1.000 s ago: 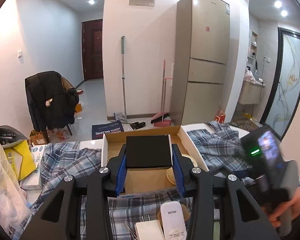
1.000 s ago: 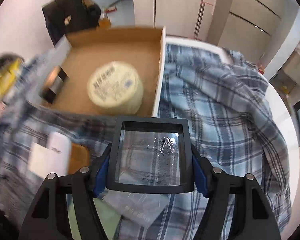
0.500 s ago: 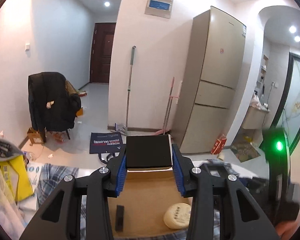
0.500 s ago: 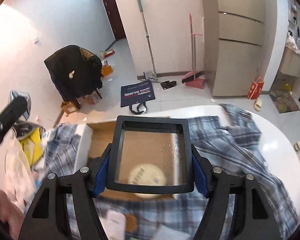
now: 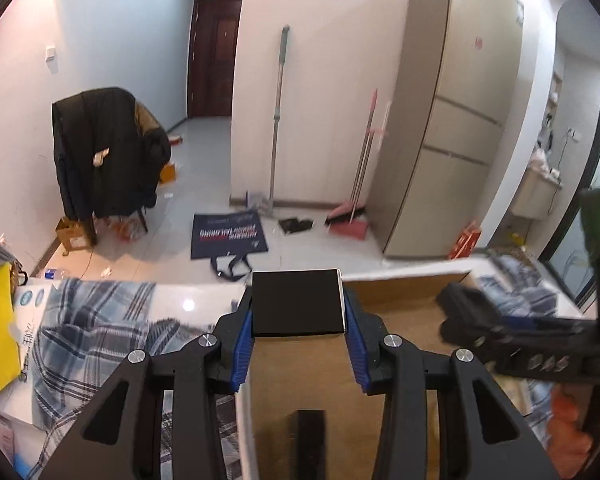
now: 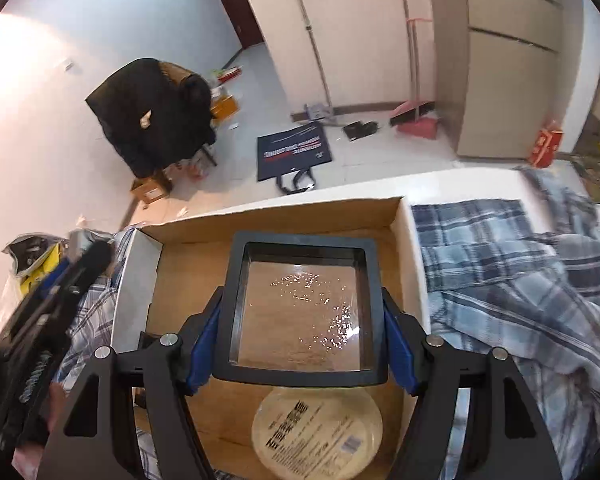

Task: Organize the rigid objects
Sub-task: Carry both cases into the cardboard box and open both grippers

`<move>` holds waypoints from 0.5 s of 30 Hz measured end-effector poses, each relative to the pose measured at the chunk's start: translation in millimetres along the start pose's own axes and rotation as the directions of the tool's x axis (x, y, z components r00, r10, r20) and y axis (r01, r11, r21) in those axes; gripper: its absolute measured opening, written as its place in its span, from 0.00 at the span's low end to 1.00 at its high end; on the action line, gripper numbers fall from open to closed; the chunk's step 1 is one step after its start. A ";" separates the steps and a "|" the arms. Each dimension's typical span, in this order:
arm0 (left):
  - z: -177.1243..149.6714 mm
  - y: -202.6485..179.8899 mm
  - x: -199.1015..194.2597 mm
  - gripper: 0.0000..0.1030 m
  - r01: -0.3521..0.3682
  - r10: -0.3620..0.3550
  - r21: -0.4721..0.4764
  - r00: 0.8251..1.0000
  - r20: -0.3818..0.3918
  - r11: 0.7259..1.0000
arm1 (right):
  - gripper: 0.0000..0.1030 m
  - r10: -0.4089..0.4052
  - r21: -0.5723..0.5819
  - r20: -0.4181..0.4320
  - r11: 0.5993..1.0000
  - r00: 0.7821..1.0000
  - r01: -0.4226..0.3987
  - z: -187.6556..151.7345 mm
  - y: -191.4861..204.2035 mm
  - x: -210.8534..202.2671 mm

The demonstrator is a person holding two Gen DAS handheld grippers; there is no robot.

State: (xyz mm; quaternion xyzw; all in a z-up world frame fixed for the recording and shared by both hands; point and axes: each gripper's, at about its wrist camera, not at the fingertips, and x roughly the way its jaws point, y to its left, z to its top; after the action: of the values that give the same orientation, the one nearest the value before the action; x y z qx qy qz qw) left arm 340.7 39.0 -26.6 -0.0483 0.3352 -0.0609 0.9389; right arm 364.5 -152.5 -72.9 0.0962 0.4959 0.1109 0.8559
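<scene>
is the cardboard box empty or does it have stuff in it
Not empty. The right wrist view shows a round tin lying on the floor of the box.

In the right wrist view, the jar (image 6: 317,428) lies in the box (image 6: 404,248) at 6 o'clock; the cloth (image 6: 520,280) spreads at 3 o'clock beside it, the bag (image 6: 294,152) on the floor at 12 o'clock.

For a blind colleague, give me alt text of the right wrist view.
The right gripper holds a black-framed clear square lid over an open cardboard box containing a round yellow tin; plaid cloth lies beside it.
</scene>
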 end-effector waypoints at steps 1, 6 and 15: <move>-2.8 2.0 6.1 0.41 -0.007 0.007 -0.003 1.000 -0.016 1.000 | 0.67 0.005 0.001 -0.009 1.000 1.000 -0.005 -0.7 -2.5 3.4; -15.3 -6.7 27.6 0.42 -0.050 0.052 0.038 0.997 -0.051 0.998 | 0.67 0.009 -0.030 -0.032 0.999 0.999 -0.010 -3.9 -2.3 9.0; -31.9 -29.8 39.6 0.41 -0.104 0.115 0.153 0.991 -0.068 0.983 | 0.67 -0.088 -0.103 -0.059 0.991 0.994 0.082 -12.9 8.1 24.2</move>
State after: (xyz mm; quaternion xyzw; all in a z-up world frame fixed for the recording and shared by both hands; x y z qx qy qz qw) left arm 348.3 2.1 -72.0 0.0428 0.3674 -0.0358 0.9284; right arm 364.2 -137.1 -97.0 0.0281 0.5203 0.1021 0.8474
